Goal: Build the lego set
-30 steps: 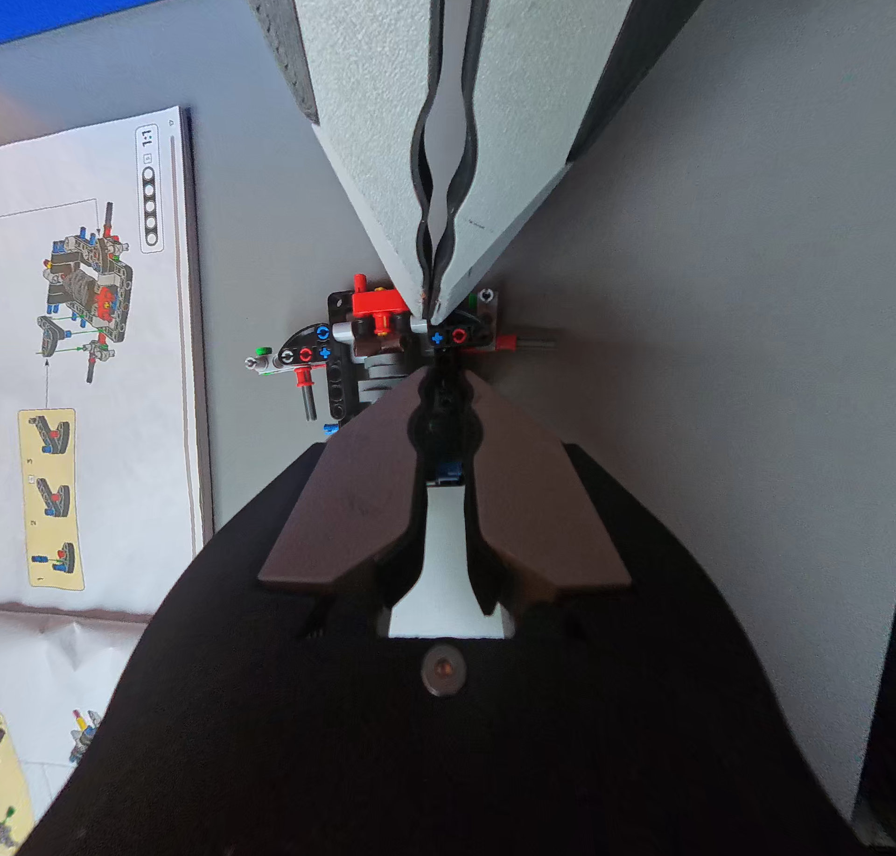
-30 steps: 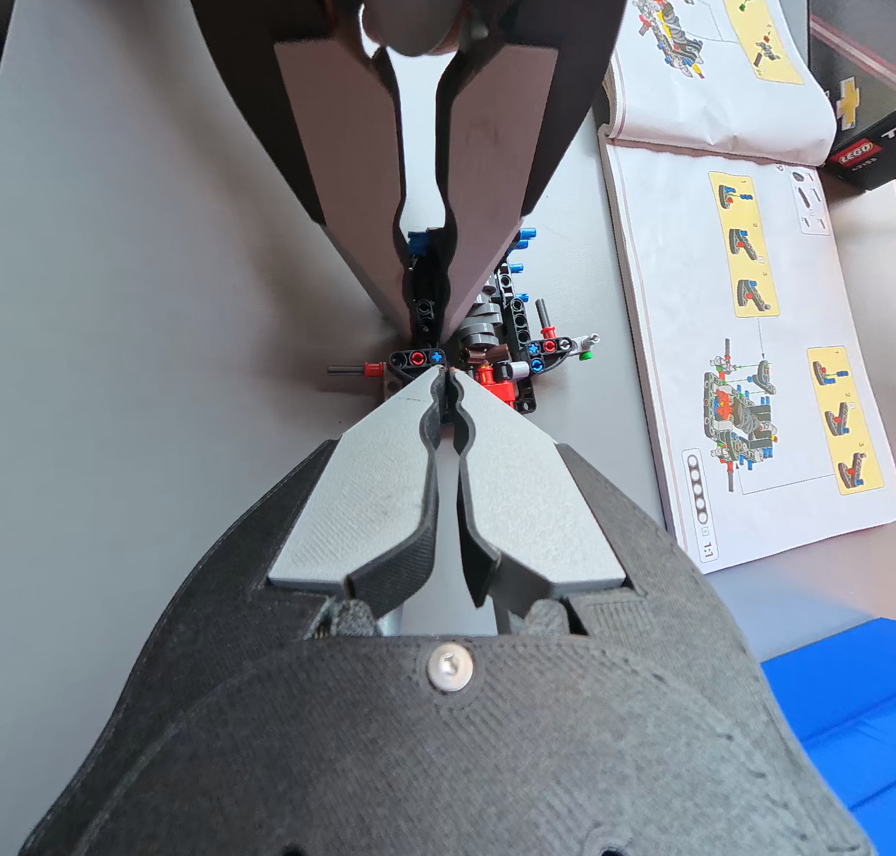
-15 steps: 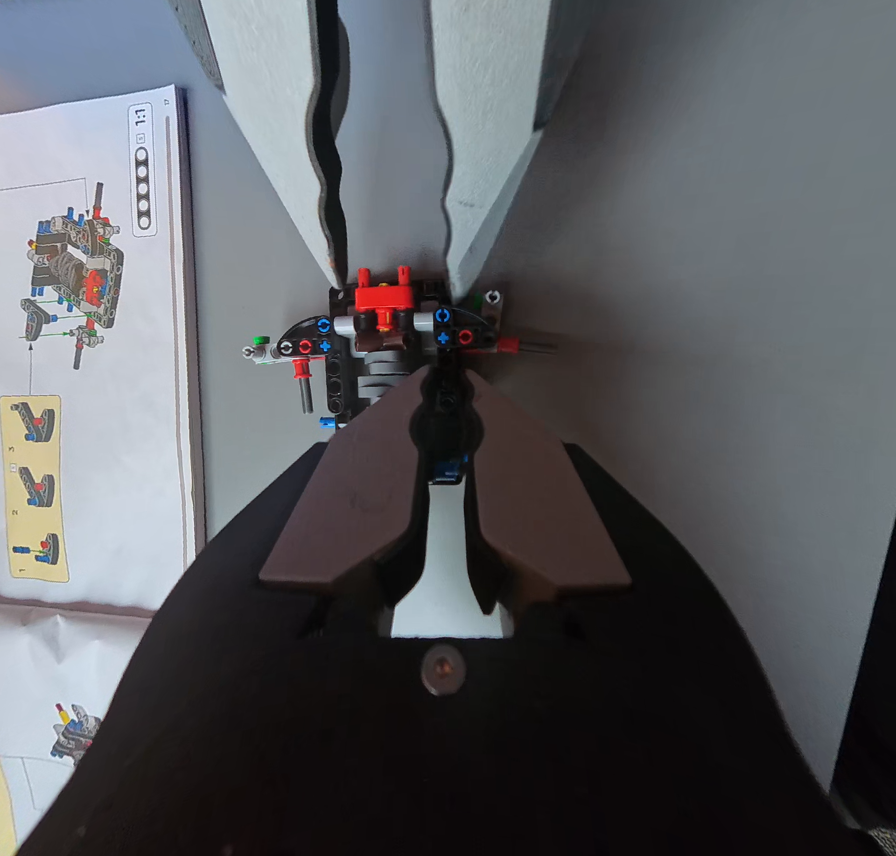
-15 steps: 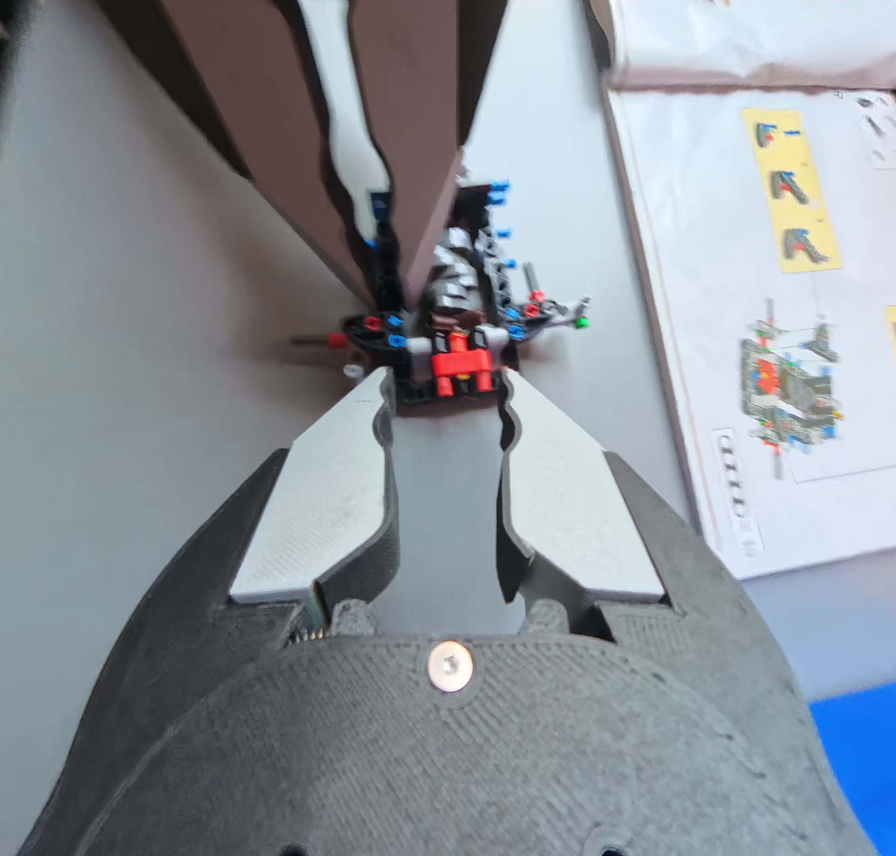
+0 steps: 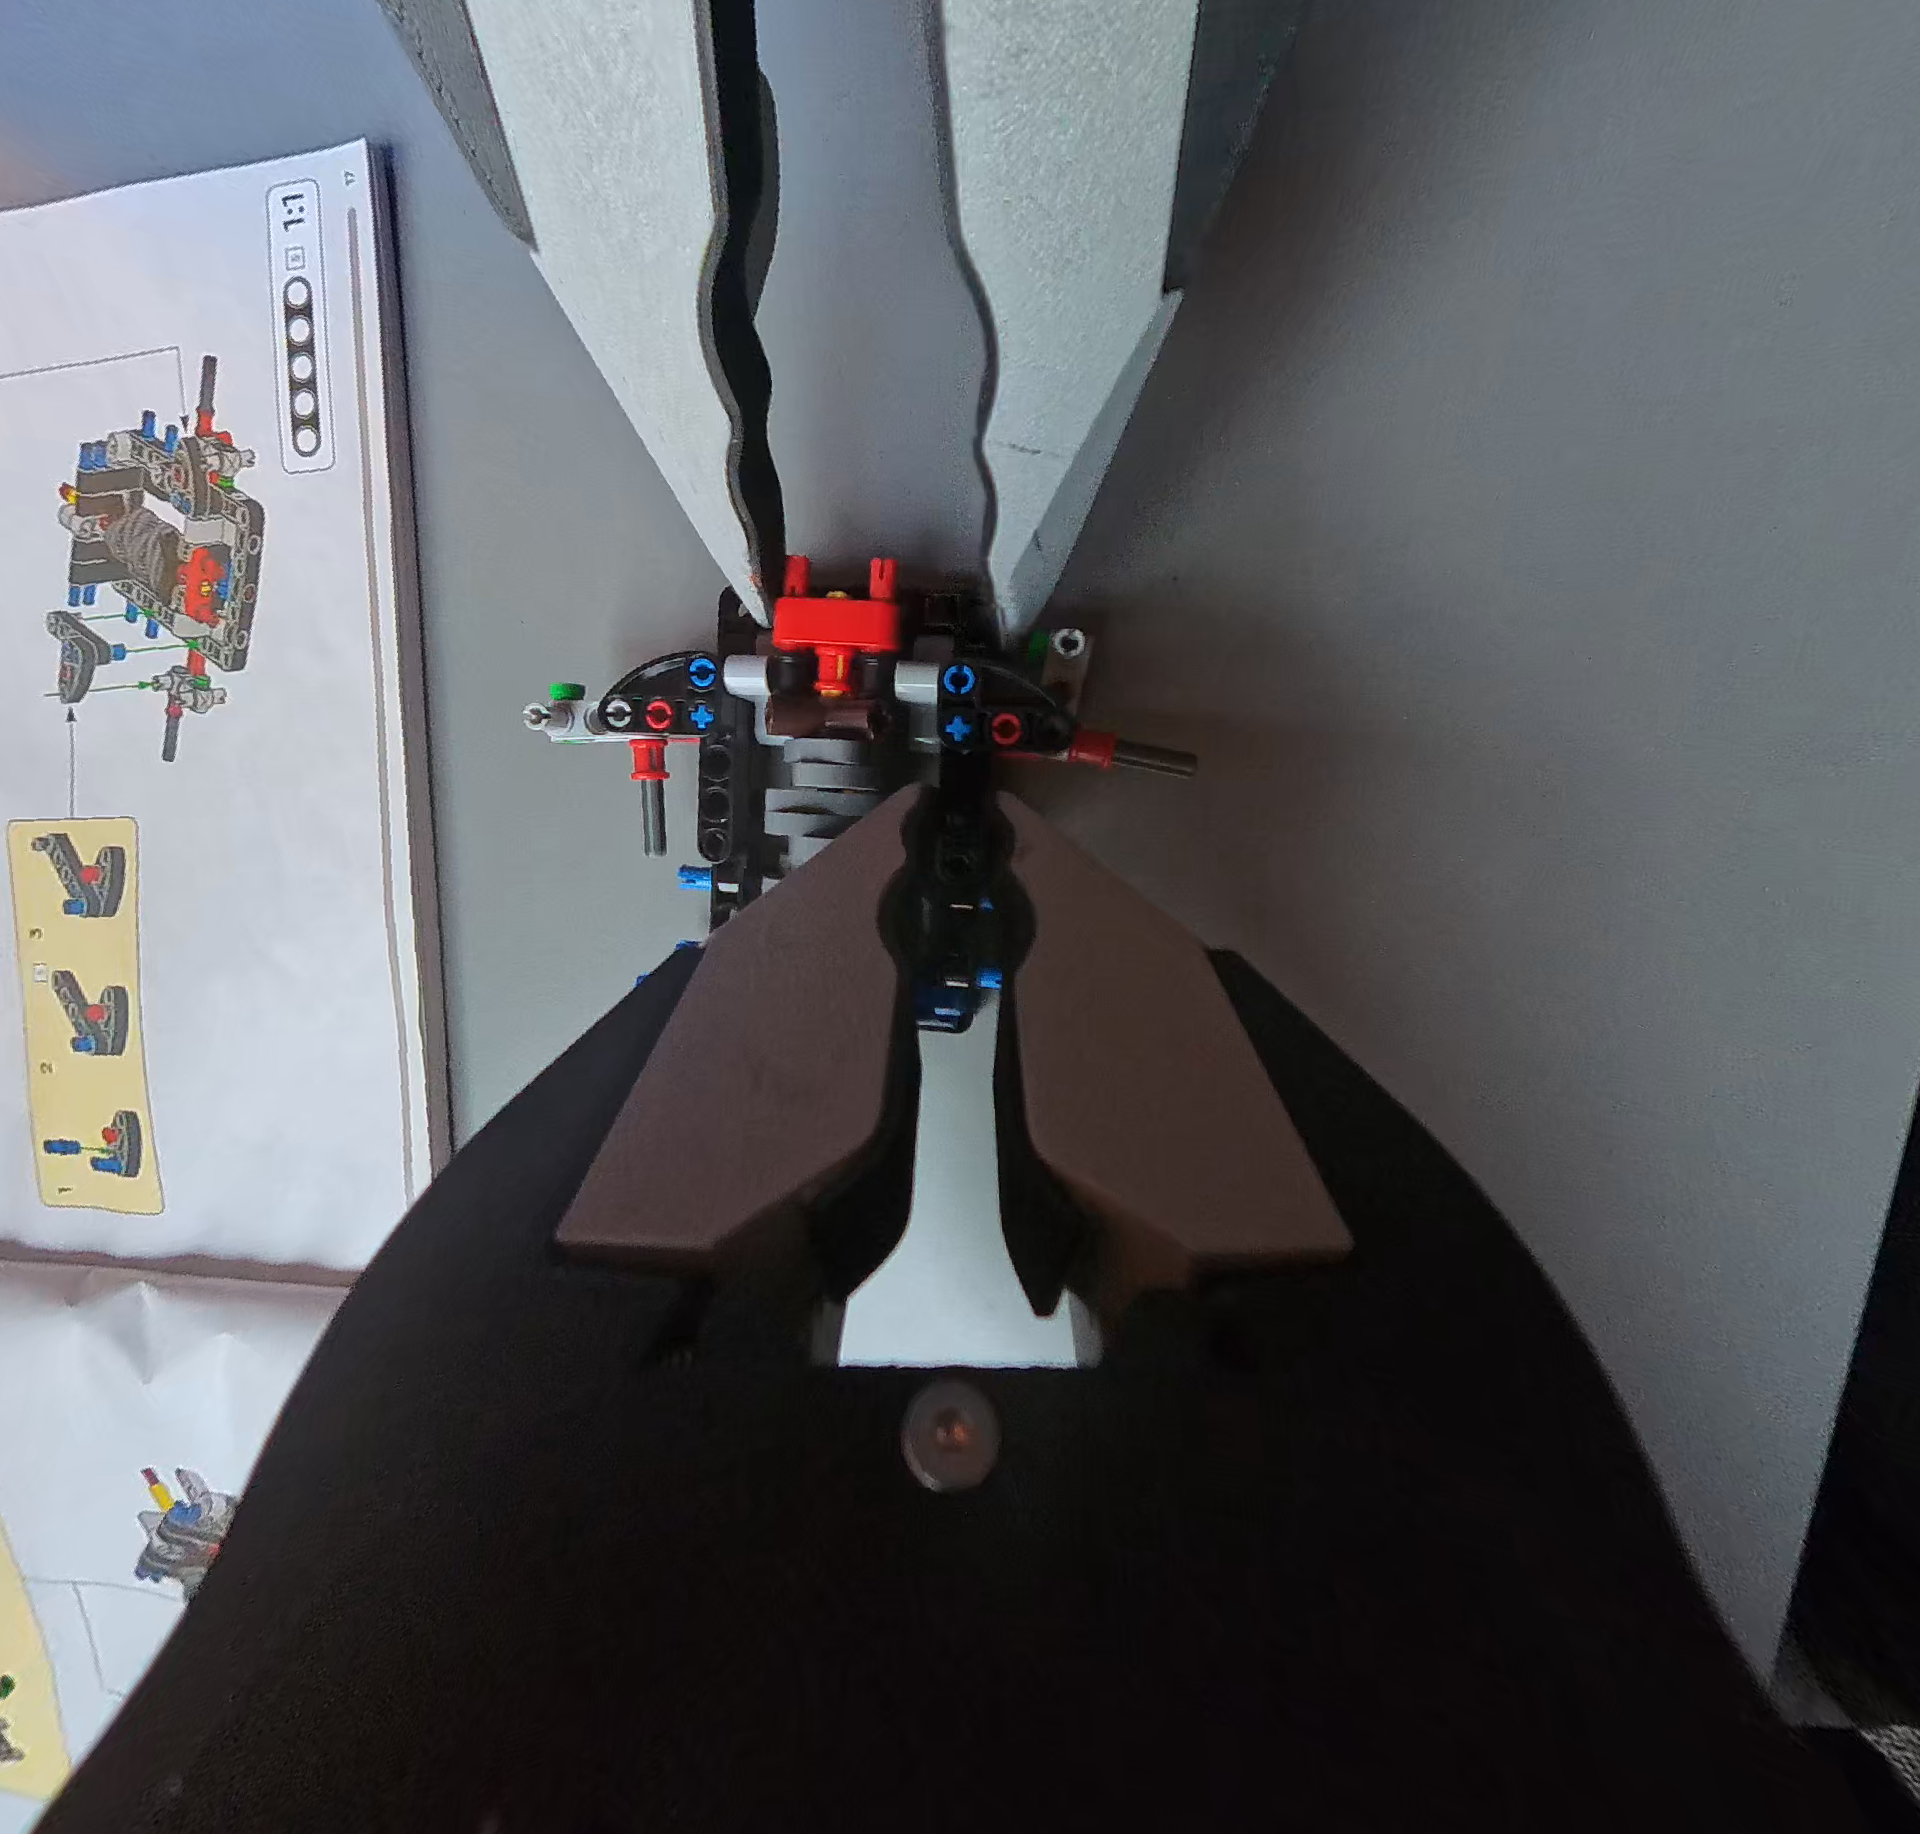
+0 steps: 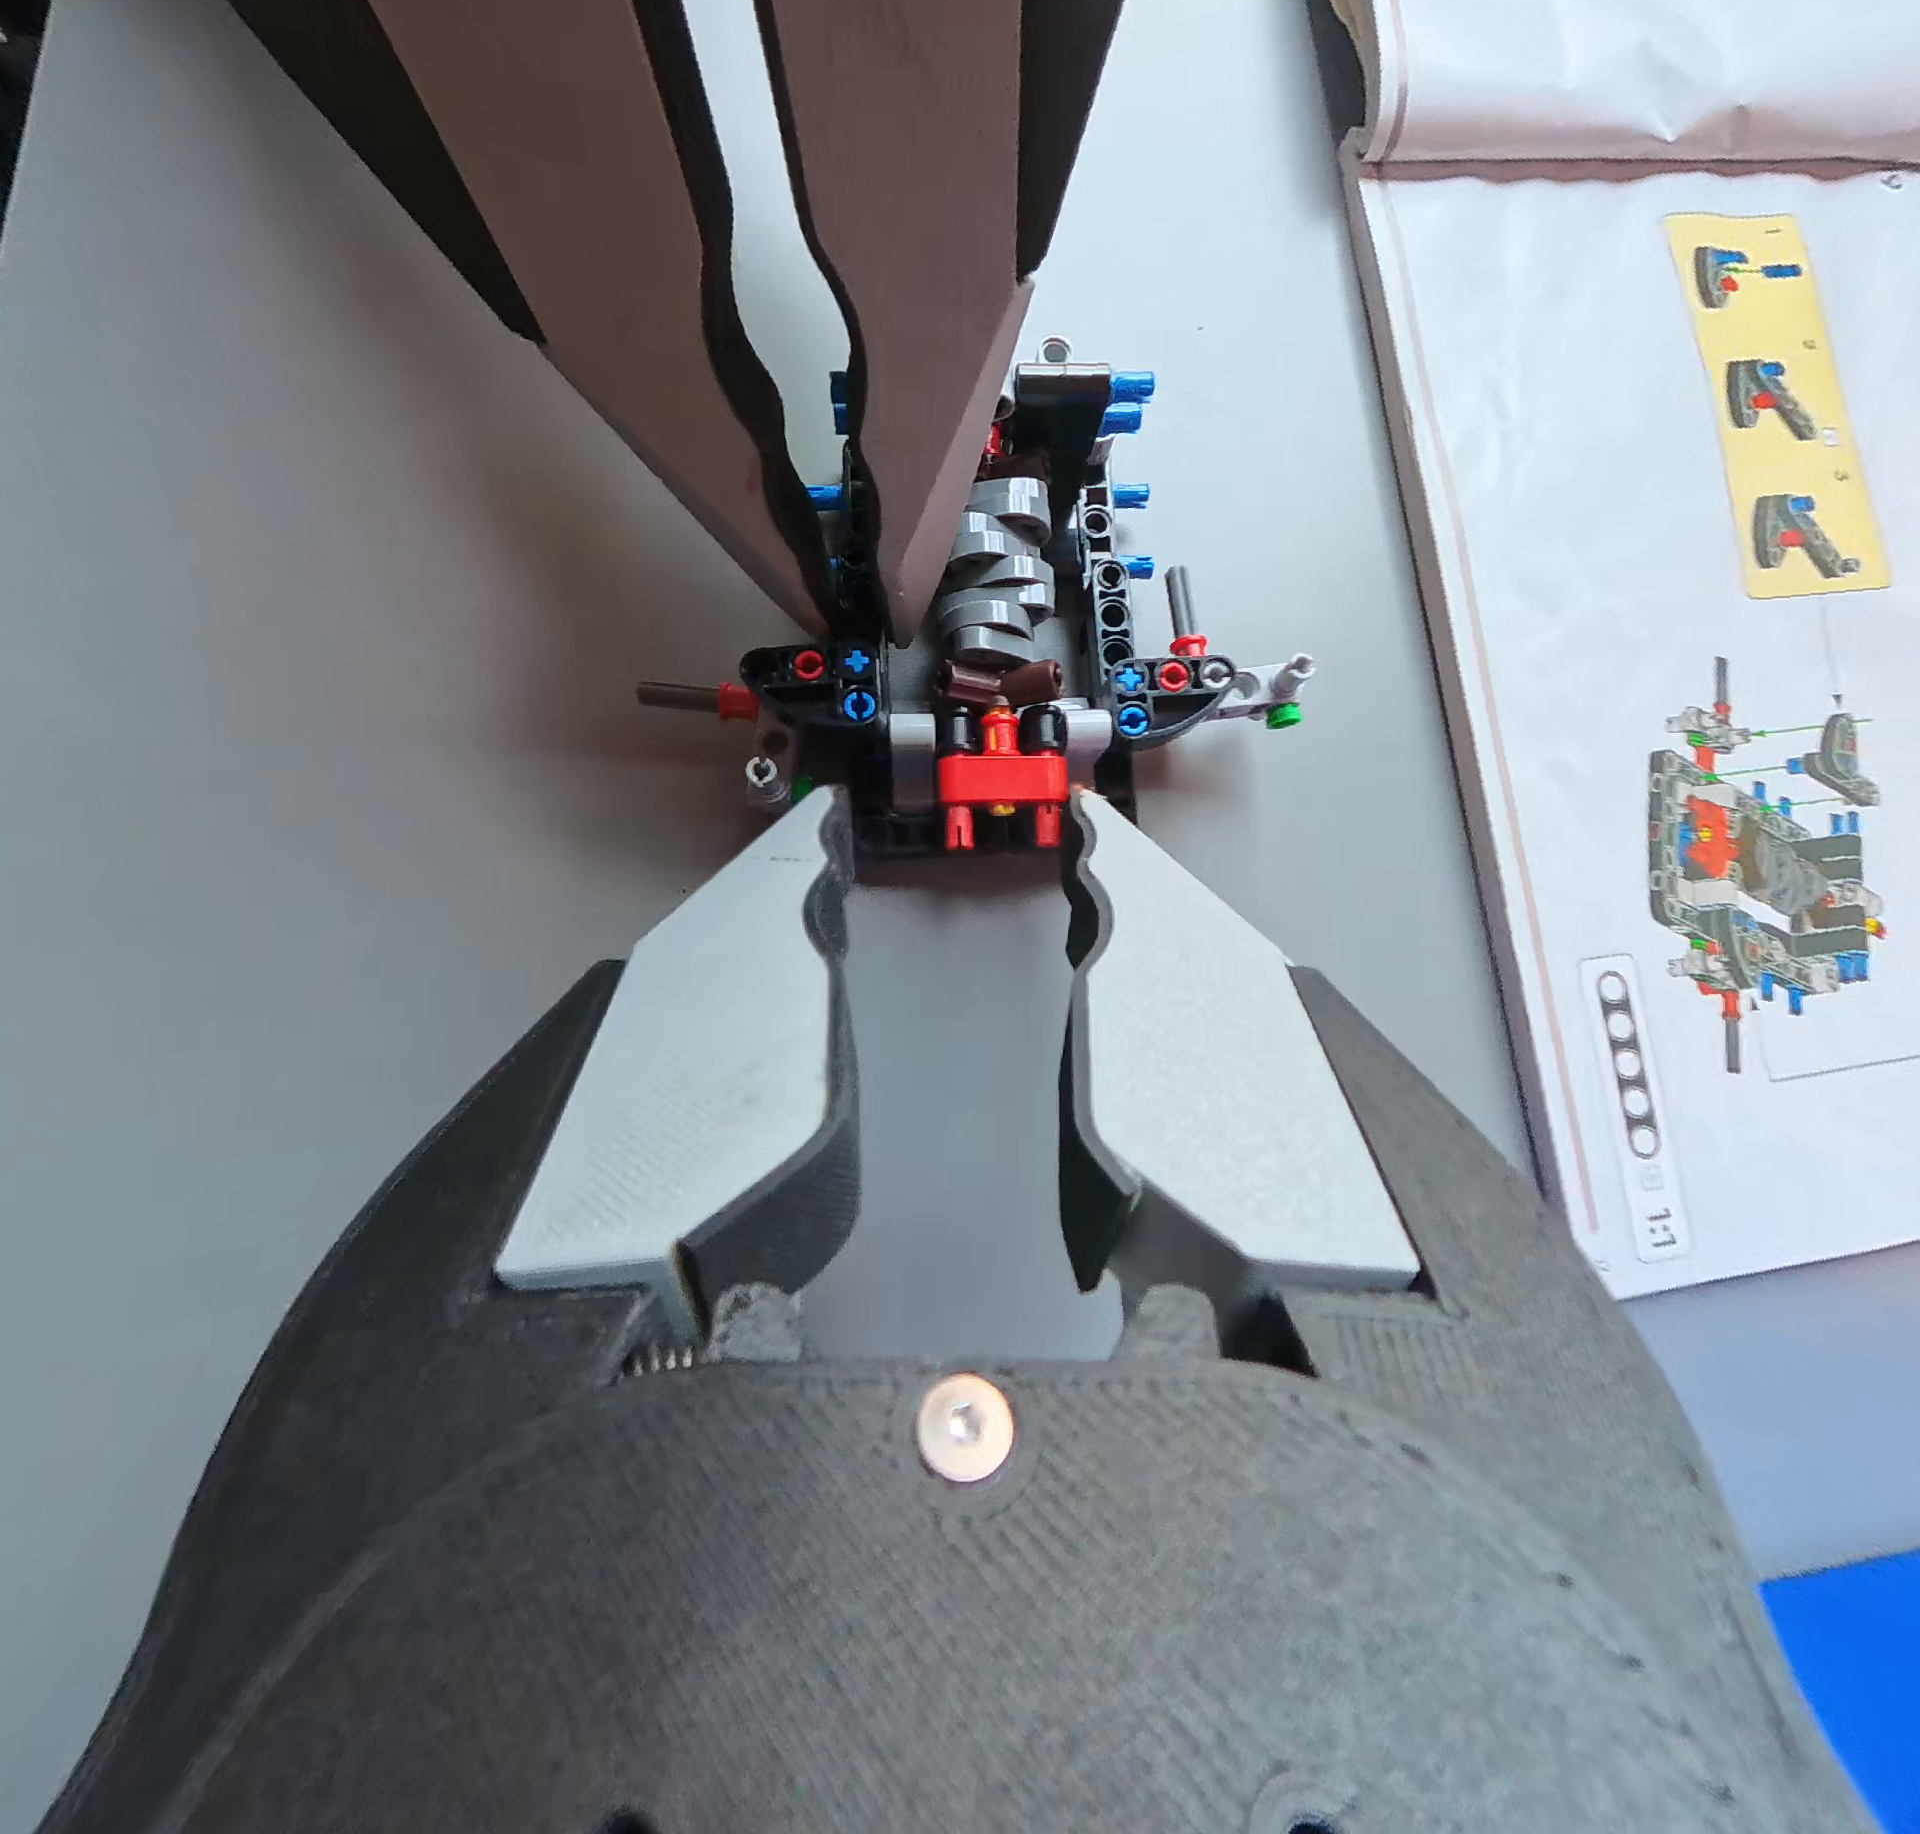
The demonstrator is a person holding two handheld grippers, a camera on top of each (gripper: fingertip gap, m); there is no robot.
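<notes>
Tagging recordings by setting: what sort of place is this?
Probably a desk or hobby worktable: a plain grey tabletop, an open instruction booklet, and a half-built lego model between two handheld grippers.

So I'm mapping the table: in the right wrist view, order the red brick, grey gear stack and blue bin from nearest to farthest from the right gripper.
1. Red brick: just ahead of the right gripper.
2. Grey gear stack: farther in, mid-model.
3. Blue bin: far off behind, right corner.

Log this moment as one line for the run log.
left gripper: shut on lego frame side beam | right gripper: open, tips flanking red block end | instruction booklet: open beside
</notes>
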